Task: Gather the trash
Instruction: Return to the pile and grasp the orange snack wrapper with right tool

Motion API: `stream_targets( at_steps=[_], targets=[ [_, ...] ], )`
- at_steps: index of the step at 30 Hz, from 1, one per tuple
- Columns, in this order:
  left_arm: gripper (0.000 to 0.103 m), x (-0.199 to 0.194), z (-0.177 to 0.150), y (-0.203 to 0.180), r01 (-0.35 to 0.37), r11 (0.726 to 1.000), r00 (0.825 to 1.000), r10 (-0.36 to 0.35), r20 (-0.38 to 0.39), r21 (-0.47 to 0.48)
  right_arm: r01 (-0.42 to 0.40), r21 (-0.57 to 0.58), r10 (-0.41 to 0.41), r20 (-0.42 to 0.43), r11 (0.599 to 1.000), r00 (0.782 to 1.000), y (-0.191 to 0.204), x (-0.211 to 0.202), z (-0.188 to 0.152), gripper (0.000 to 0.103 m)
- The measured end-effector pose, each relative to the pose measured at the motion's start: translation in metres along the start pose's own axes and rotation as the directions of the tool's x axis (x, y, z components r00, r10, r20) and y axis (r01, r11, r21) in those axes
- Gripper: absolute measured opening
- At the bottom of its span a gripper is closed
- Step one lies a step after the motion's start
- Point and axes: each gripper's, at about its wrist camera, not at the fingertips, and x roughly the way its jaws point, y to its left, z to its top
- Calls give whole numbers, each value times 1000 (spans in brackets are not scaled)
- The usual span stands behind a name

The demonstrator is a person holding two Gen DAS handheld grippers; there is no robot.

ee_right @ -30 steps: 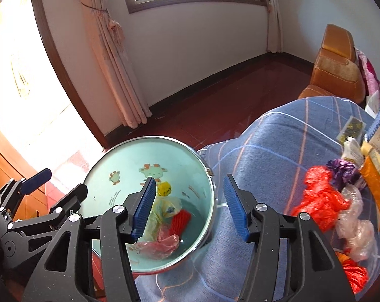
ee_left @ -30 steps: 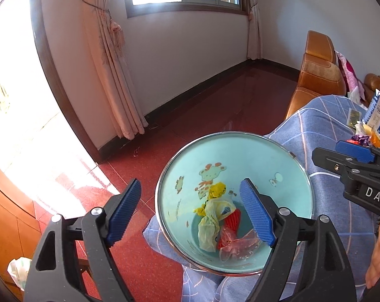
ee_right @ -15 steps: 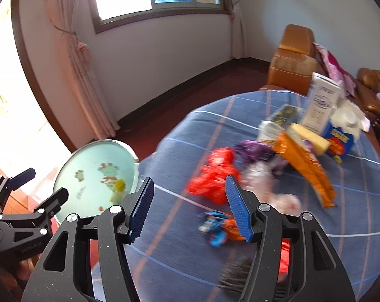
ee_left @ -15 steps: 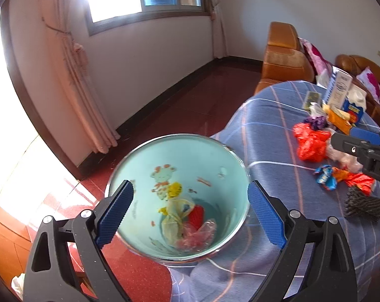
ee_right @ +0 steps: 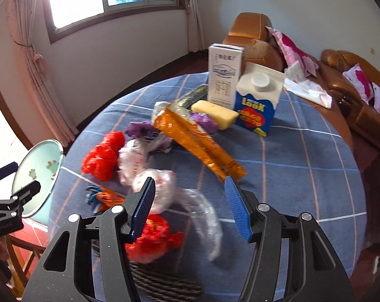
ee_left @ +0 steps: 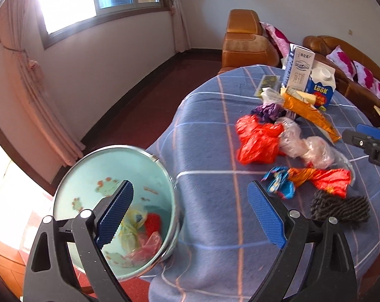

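Here, left gripper point(ee_left: 190, 214) spread wide, empty, between light-blue bin point(ee_left: 89, 166) at table edge and trash on blue checked tablecloth point(ee_left: 210, 156). Only left view shows bin interior: yellow, red, pink scraps at bottom. Right gripper point(ee_right: 190, 206) also parted, nothing held, above clear plastic bag point(ee_right: 202, 214). Right view alone shows whole orange wrapper point(ee_right: 197, 141), yellow block point(ee_right: 215, 113), white carton point(ee_right: 224, 73) upright beside blue carton point(ee_right: 258, 100). Red bag point(ee_left: 255, 138) and black mesh piece point(ee_left: 341, 209) clearer in left view.
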Motion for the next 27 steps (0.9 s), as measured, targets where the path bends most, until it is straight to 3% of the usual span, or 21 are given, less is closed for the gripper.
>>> stream_targets(
  at_steps=[8, 12, 21, 23, 27],
  targets=[
    [90, 29, 32, -39, 86, 996, 996, -85, -15, 23, 9, -16, -10, -37, 1000, 999, -29, 26, 11, 56],
    [90, 46, 43, -57, 89, 995, 996, -88, -23, 46, 3, -78, -7, -50, 997, 999, -27, 42, 18, 56],
    [87, 86, 49, -59, 103, 995, 991, -104, -89, -16, -48, -222, 19, -129, 974, 991, -20, 92, 29, 56],
    [77, 91, 48, -57, 100, 995, 990, -102, -97, -28, -67, -213, 35, -150, 975, 988, -22, 101, 27, 56],
    [60, 99, 46, -53, 109, 993, 987, -114, -116, -45, -93, -163, 68, -154, 982, 986, -31, 104, 25, 37]
  ],
)
